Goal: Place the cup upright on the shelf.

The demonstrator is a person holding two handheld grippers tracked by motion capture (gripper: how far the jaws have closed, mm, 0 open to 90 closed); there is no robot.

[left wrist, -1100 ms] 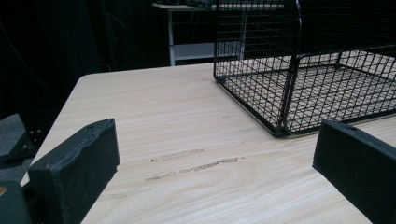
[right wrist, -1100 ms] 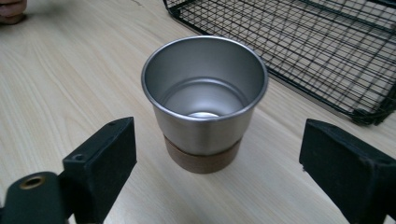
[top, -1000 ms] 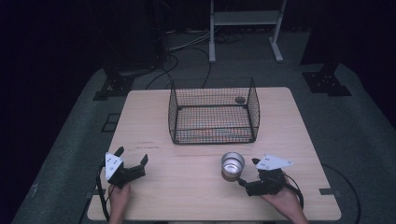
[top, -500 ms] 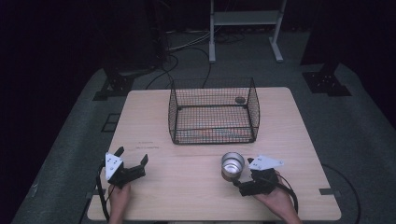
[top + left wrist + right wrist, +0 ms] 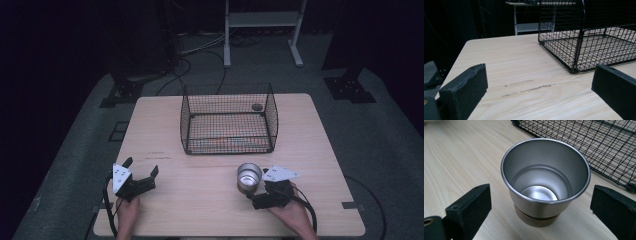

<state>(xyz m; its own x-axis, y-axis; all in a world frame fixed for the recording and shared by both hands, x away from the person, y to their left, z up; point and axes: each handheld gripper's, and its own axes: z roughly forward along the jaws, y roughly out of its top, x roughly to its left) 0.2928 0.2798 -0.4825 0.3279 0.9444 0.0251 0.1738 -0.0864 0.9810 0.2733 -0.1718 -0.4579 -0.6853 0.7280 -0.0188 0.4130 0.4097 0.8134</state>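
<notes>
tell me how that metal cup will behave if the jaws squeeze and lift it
The metal cup looks rigid, so it likely won't crush. Its smooth, tapered wall may slip downward between the pads. It is empty and thin-walled, so probably light, and it could tip if the right hand-held gripper pushes it near the rim.

In the right gripper view the cup (image 5: 545, 182) stands between the wide-apart jaws, and its own rim hides most of its outer wall; just a band of the brown base shows below. The right-hand finger (image 5: 615, 211) runs off the picture's edge, as does the left one at the bottom.

In the left gripper view the wire basket (image 5: 584, 37), beyond the fingertips, is cut by the top and right edges.

In the high view a small dark round thing (image 5: 257, 107) lies in the basket's far right corner, too small to identify. The person's hands are cut off at the bottom edge.
</notes>
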